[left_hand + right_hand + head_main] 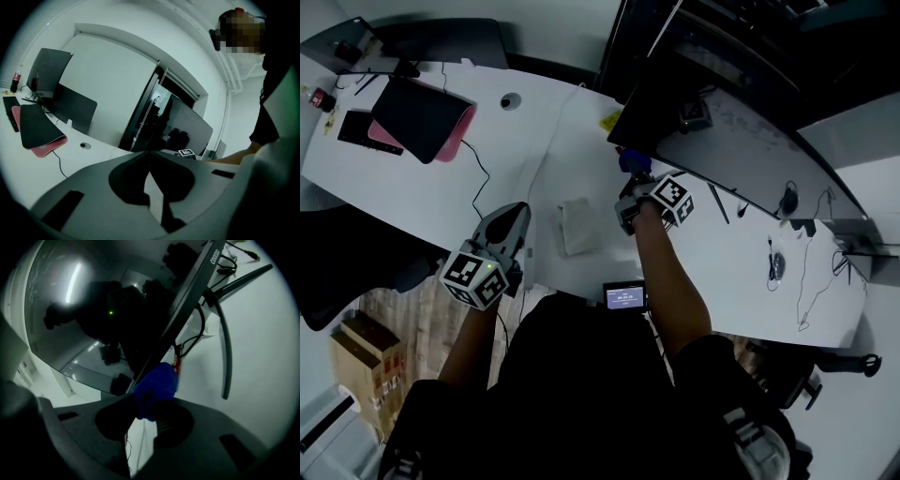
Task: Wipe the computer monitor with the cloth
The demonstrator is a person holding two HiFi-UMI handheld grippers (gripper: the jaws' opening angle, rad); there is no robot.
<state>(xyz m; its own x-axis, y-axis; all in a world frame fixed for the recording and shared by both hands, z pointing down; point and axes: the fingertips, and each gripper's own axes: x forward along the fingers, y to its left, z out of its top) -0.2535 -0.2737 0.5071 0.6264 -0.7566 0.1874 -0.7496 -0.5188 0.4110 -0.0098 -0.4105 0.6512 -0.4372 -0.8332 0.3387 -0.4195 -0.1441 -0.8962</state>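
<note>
The right gripper (152,403) has its fingers shut tight on the blue cloth (154,386). The cloth sits right at the bottom edge of the monitor (93,310), touching it or very near. The left gripper (150,154) hangs over the counter (412,197) with its fingers closed on nothing. To wipe well, I think the cloth should press flat and soft on the screen and slide in long, slow lines.

White desk (394,178) — black pad (420,114) lies on it.
</note>
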